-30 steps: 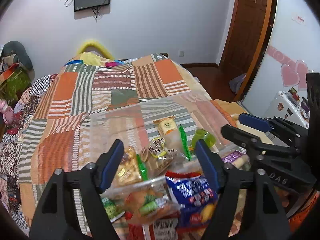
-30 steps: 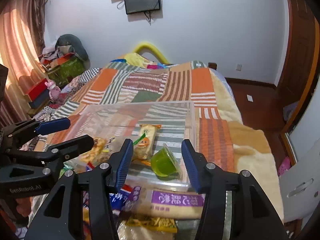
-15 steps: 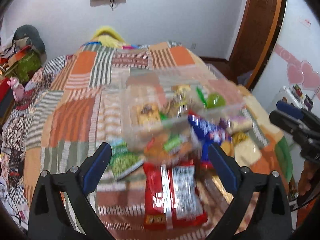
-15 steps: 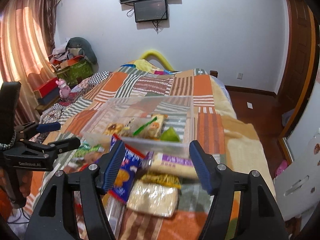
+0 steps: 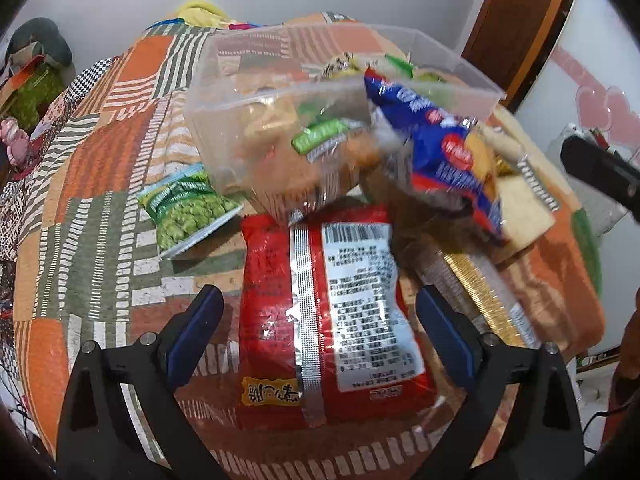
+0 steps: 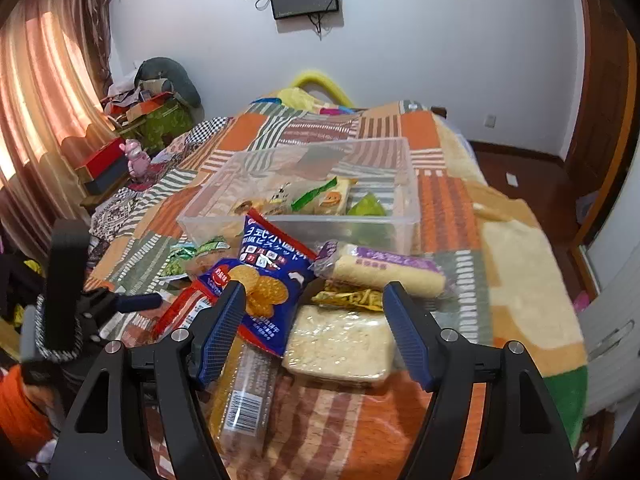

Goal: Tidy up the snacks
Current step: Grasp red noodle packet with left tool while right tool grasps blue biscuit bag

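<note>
A clear plastic bin (image 6: 404,184) sits on the patchwork bedspread and holds several small snacks; it also shows in the left wrist view (image 5: 224,92). In front of it lies a heap of packets: a blue biscuit bag (image 6: 272,276), a purple-labelled cake bar (image 6: 384,272), a pale square pack (image 6: 340,344) and a long clear pack (image 6: 244,392). My left gripper (image 5: 320,332) is open above a large red packet (image 5: 324,320). A green pea bag (image 5: 184,204) lies to its left. My right gripper (image 6: 316,332) is open and empty above the pale pack and biscuit bag.
The bed's right edge drops to a wooden floor (image 6: 532,184). A white appliance (image 6: 612,360) stands at the right. Boxes and clutter (image 6: 132,128) line the curtain wall at the left. A door (image 5: 520,20) is at the back right.
Both grippers have pulled back from the bin toward the near end of the bed. The snack heap, before mostly below view, now lies between the fingers. Both stay open and empty.
</note>
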The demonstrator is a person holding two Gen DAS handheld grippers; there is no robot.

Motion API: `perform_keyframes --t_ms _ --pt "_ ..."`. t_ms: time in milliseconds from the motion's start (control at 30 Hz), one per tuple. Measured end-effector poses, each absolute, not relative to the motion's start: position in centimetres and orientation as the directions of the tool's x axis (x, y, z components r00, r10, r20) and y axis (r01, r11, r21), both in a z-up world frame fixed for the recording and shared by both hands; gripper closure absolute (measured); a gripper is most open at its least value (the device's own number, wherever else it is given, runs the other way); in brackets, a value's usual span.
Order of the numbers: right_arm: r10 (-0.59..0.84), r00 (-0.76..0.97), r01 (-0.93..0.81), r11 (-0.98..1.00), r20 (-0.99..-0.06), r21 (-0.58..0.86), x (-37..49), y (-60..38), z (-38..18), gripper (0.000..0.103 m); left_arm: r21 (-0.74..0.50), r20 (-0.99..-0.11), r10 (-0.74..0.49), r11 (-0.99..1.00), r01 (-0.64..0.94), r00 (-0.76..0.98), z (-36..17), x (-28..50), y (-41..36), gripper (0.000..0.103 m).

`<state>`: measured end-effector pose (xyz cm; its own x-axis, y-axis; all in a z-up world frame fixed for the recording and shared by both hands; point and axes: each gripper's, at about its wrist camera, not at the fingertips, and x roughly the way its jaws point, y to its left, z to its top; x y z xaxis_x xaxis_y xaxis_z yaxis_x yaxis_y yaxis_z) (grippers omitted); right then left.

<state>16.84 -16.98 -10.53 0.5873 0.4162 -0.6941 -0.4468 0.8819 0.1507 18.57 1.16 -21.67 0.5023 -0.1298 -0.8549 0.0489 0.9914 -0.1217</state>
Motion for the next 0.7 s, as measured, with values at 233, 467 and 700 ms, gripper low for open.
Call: perform_keyframes --t_ms 233,467,700 --pt "0.445 0.553 -0.451 0.870 -0.704 0.196 17.2 -15.8 -11.5 0.035 -0.131 -0.863 -0.130 0.991 0.032 0.489 -23.2 18.5 2.3 0.005" --pt "0.475 0.503 -0.465 0.853 -0.722 0.237 18.2 -13.6 -12.6 0.035 -0.094 -0.835 -0.106 0.994 0.050 0.541 -23.2 16.8 2.8 0.019" --pt "0.483 0.461 -0.446 0.851 -0.745 0.277 19.2 -12.2 -13.8 0.033 -0.101 -0.820 -0.105 0.994 0.039 0.562 -22.8 15.8 4.0 0.035"
